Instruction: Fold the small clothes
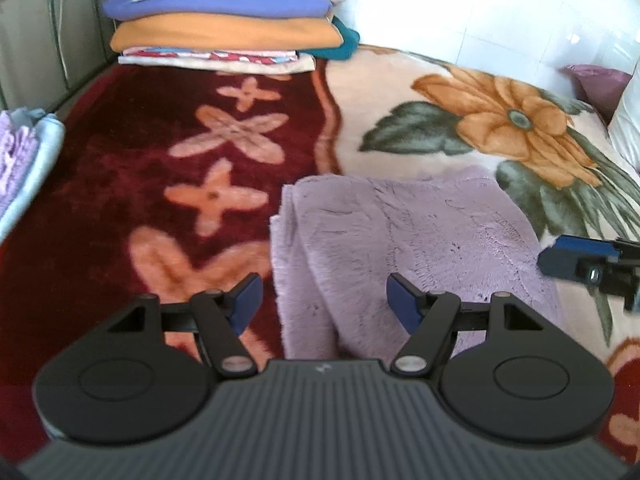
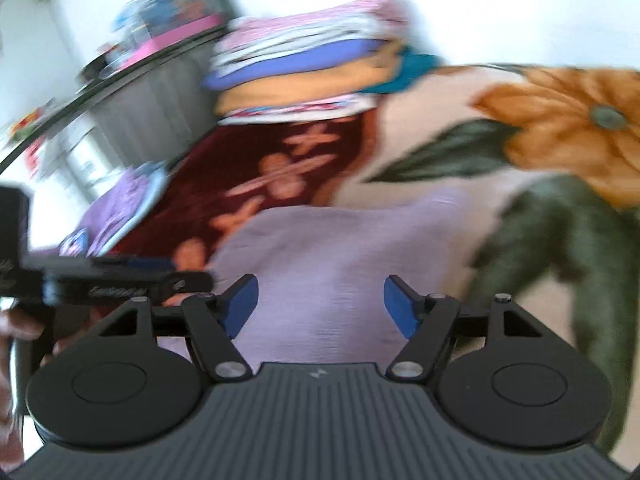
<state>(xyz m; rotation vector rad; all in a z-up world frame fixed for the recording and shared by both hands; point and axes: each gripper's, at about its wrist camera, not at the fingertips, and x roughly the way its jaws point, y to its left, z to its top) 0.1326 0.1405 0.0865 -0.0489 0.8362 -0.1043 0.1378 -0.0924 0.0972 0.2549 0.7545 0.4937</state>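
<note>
A fluffy lilac garment [image 1: 408,248] lies folded on the flowered blanket [image 1: 480,128], its left edge doubled over. My left gripper [image 1: 324,304] hovers open over the garment's near left part, nothing between its blue pads. The right gripper [image 1: 576,260] shows at the right edge, beside the garment's right side. In the blurred right wrist view the same lilac garment [image 2: 340,264] fills the middle, and my right gripper [image 2: 320,306] stands open above it with its pads clear of the cloth. The left gripper [image 2: 120,276] appears at the left there, held by a hand [image 2: 20,324].
A stack of folded clothes [image 1: 228,20] sits at the far end of the bed. A lilac and pale blue pile [image 1: 24,160] lies at the left edge. A purple cushion [image 1: 596,84] and a white pillow [image 1: 628,128] are at the far right. A dark bed rail [image 1: 56,40] runs along the left.
</note>
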